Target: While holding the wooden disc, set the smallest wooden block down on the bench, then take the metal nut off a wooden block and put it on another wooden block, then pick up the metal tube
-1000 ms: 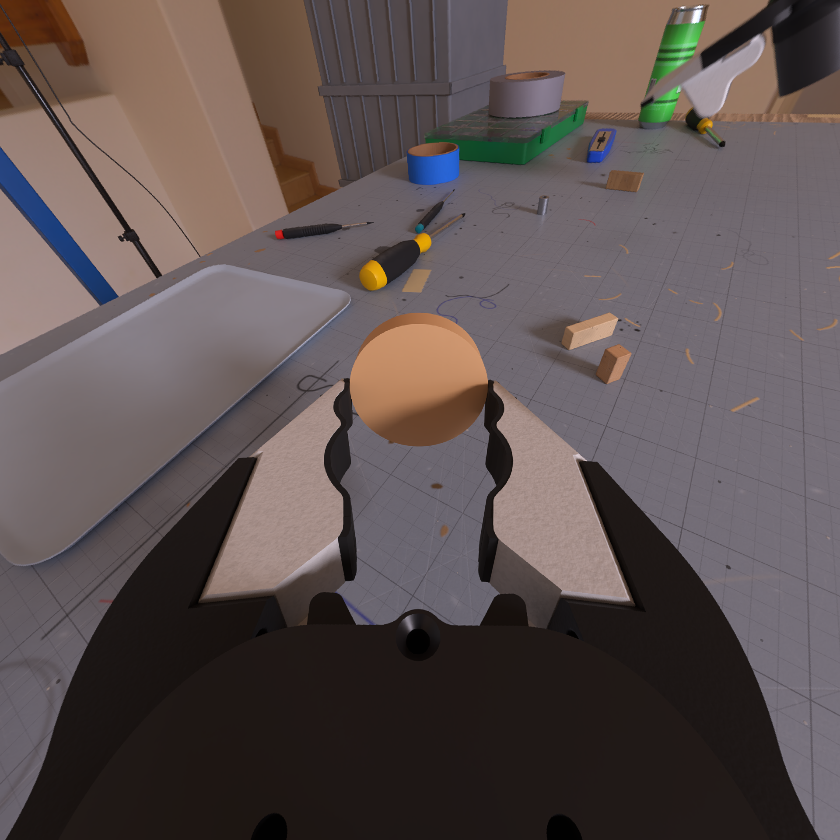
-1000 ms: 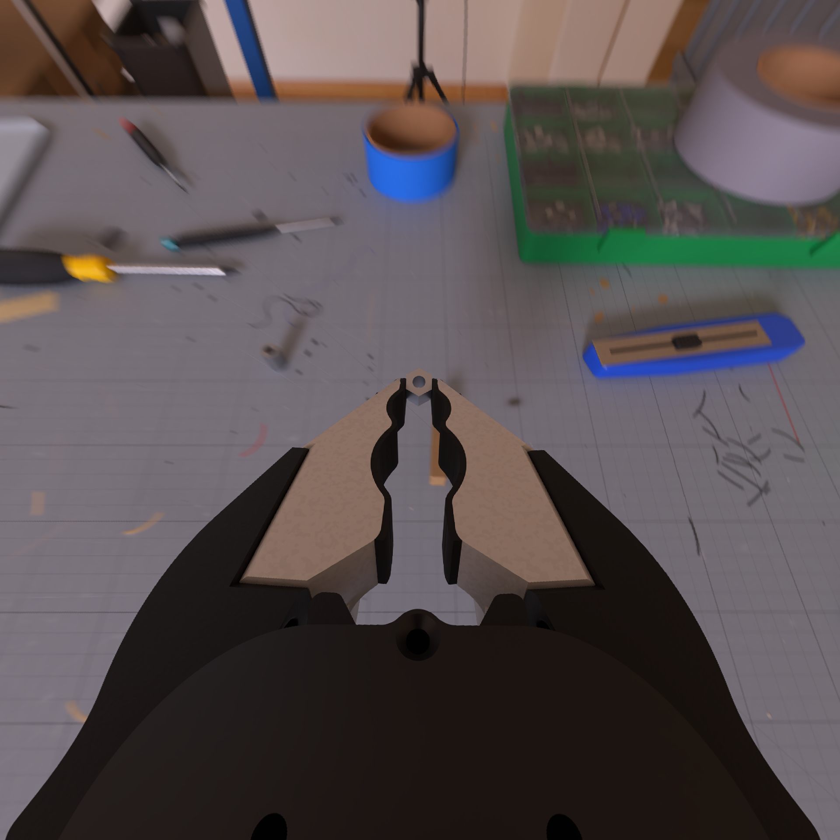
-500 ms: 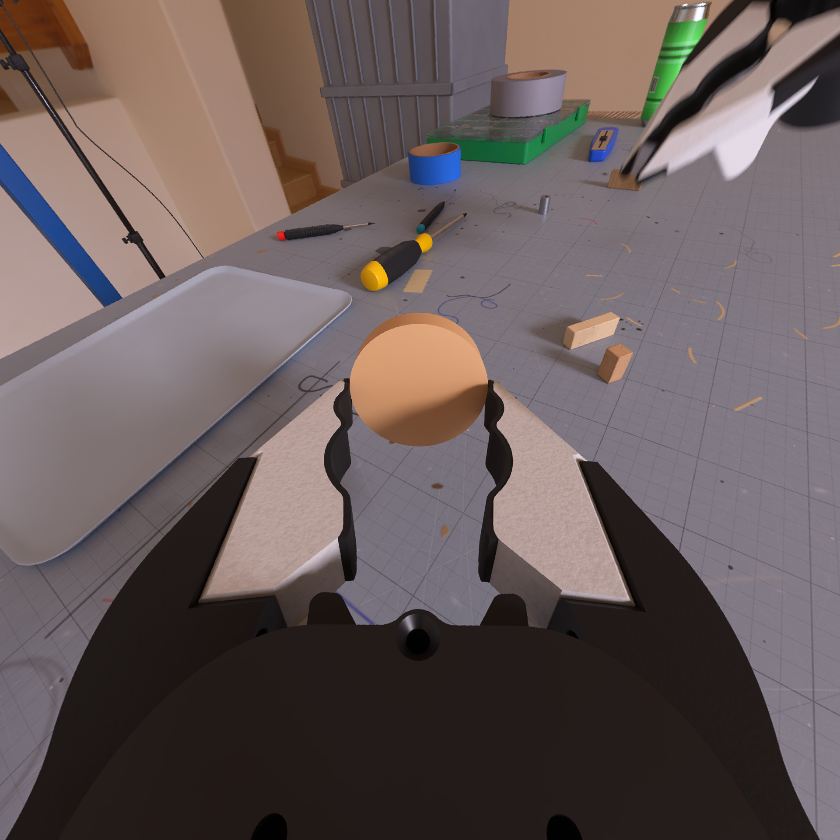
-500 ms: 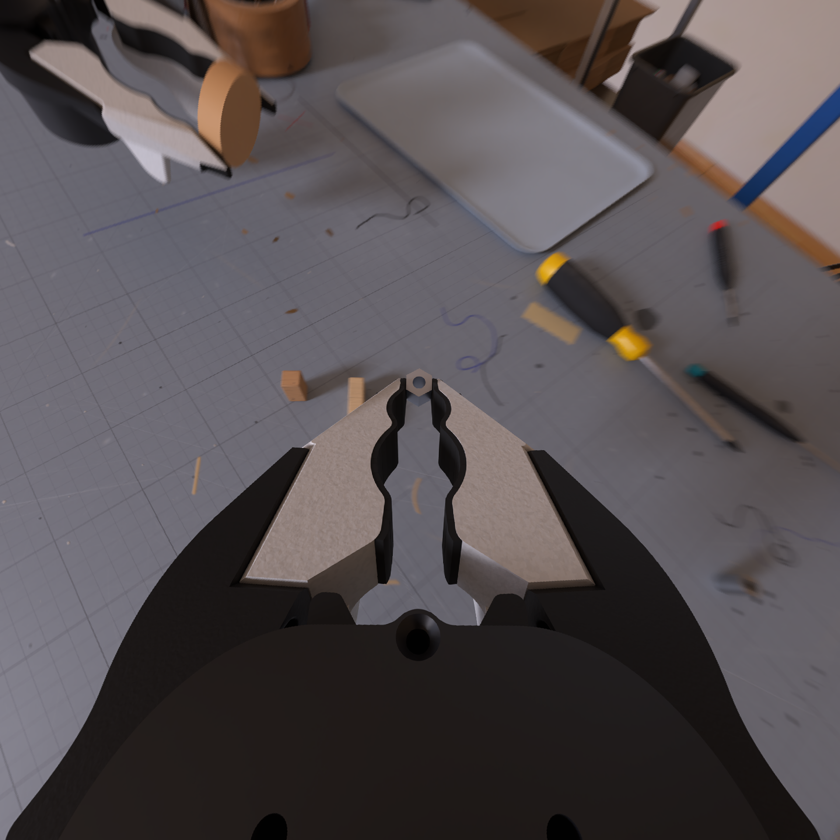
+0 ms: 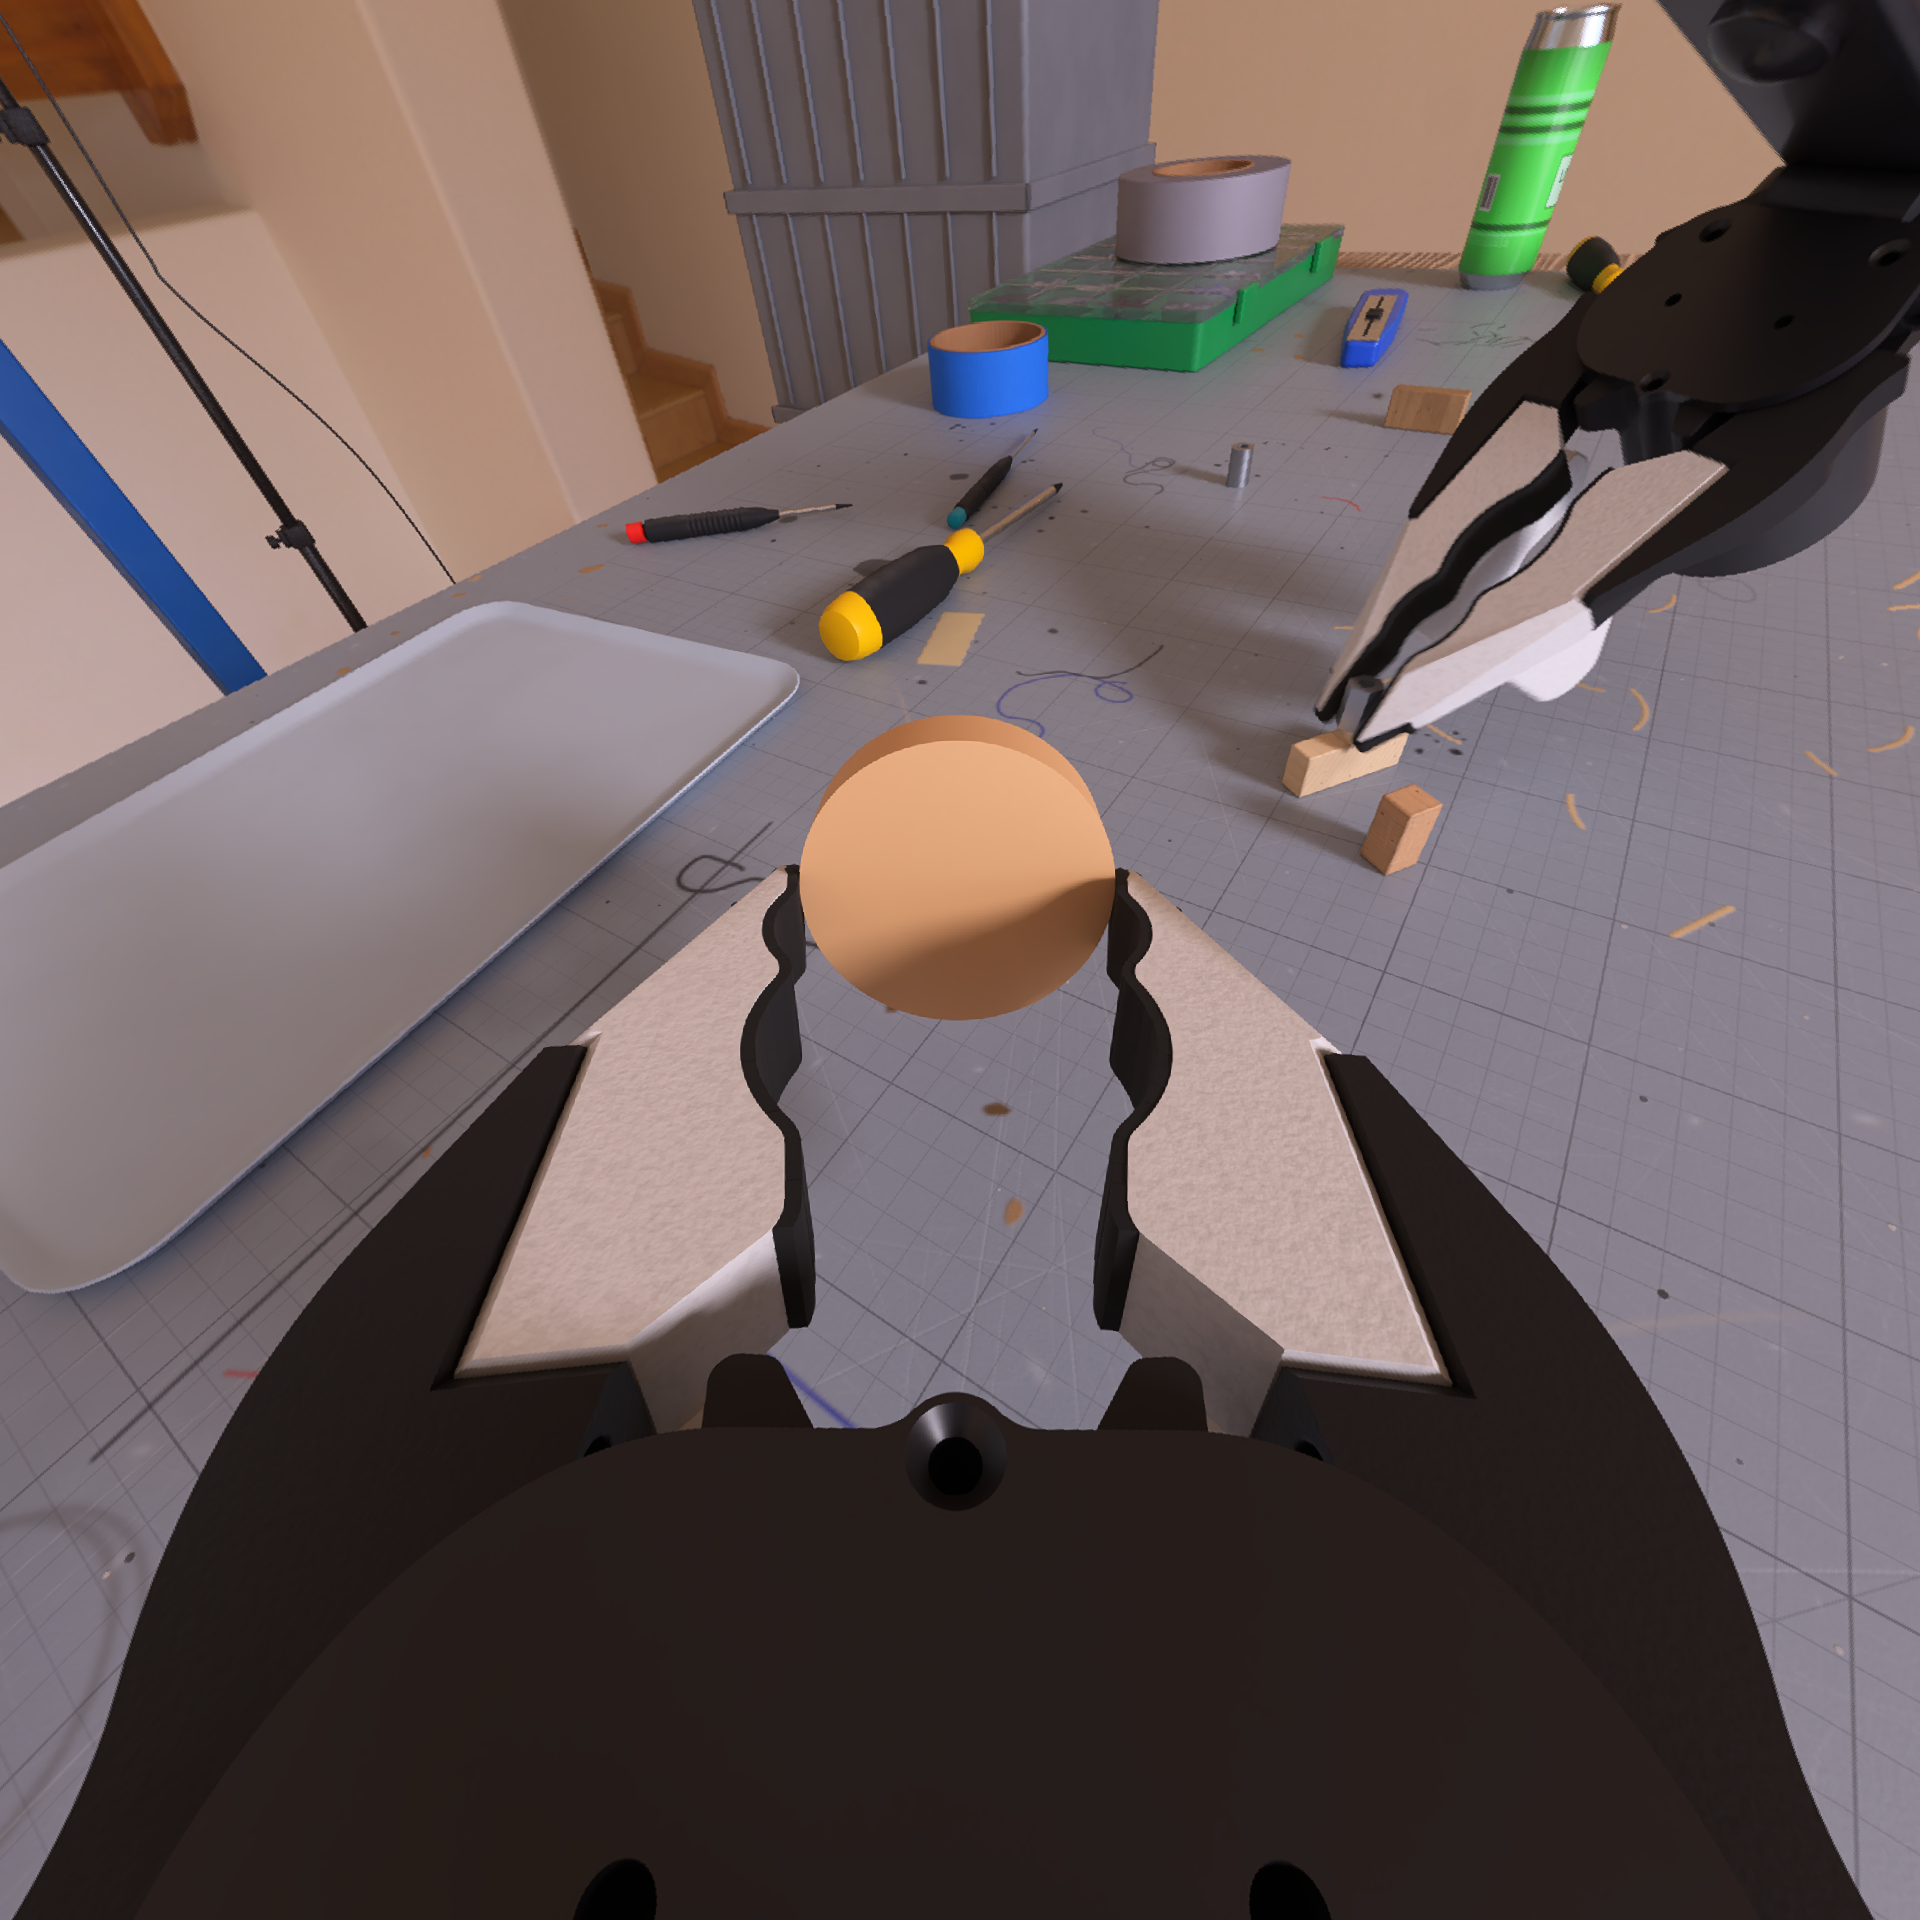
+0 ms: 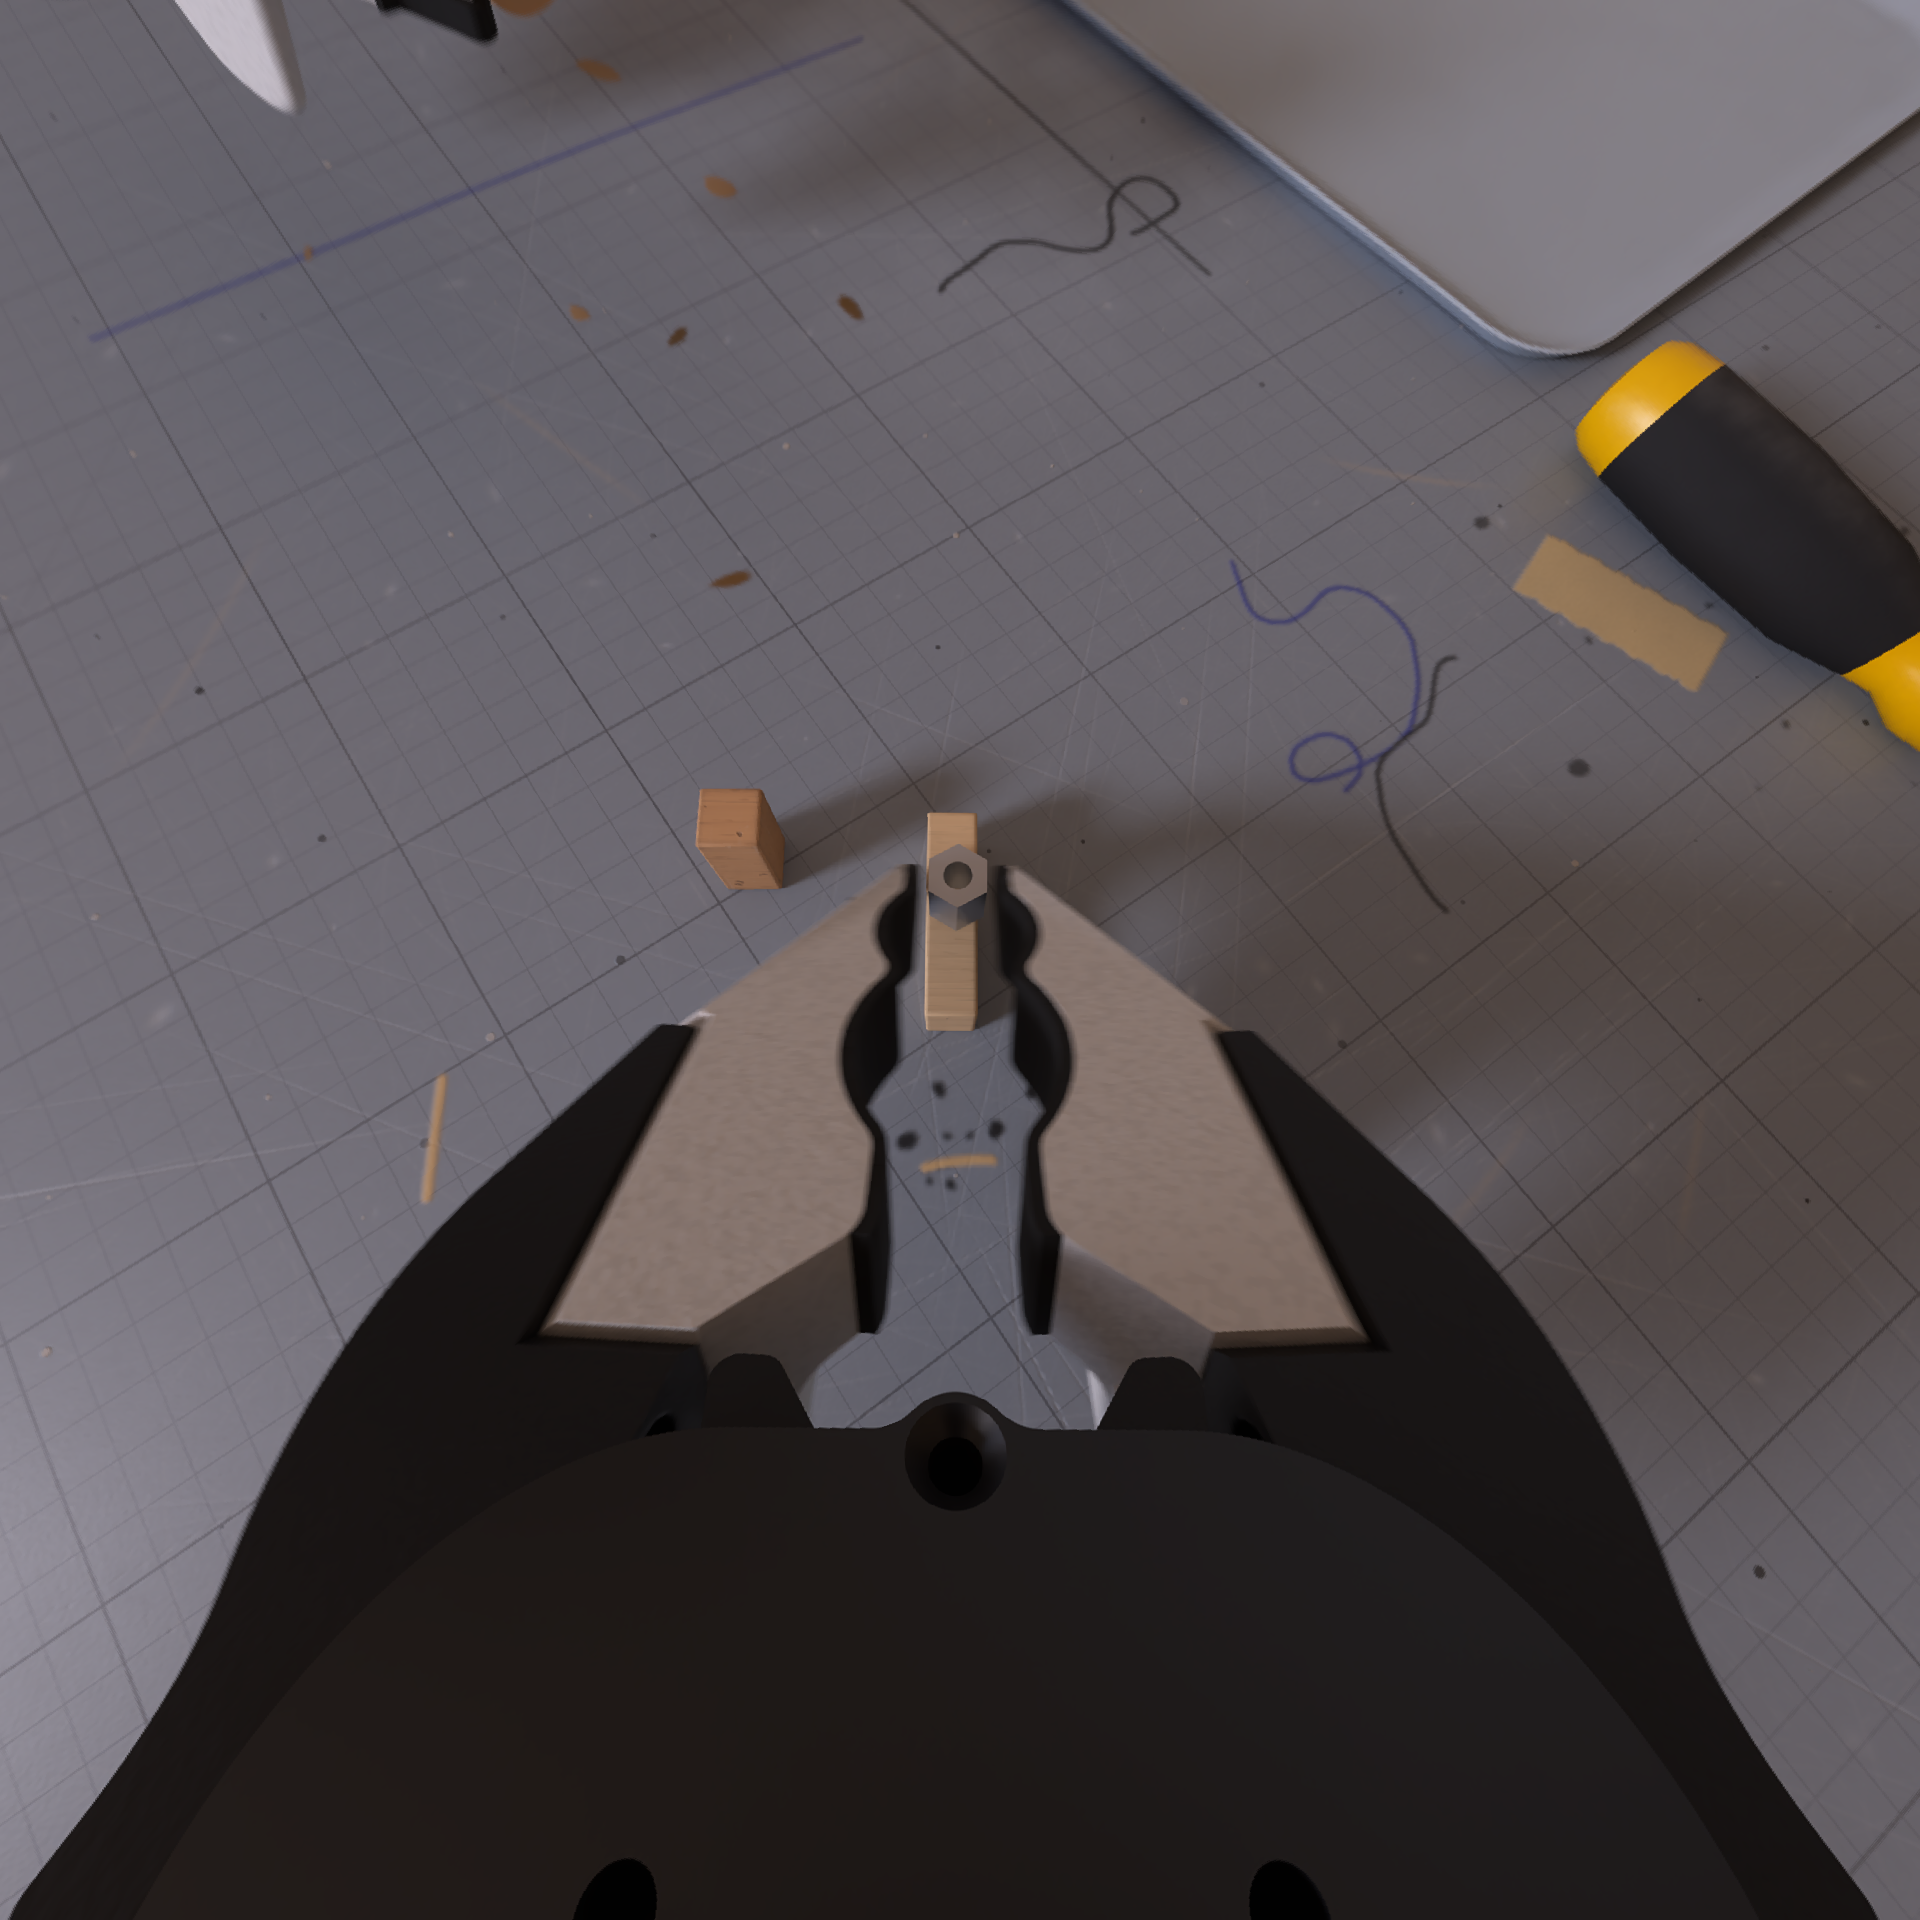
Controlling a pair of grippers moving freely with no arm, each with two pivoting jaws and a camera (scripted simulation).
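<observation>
Holding the wooden disc (image 5: 956,868) in my left tool (image 5: 956,904), I judge the metal nut (image 6: 956,878), pinched in my nearly closed right tool (image 6: 956,883), hangs over the long block (image 6: 951,966), metal tube (image 5: 1238,464) untouched far off.

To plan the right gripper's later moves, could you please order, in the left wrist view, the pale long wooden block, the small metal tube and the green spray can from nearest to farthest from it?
1. Pale long wooden block: directly under the right gripper tips.
2. Small metal tube: upright mid-bench, beyond and left.
3. Green spray can: standing at the far edge.
</observation>
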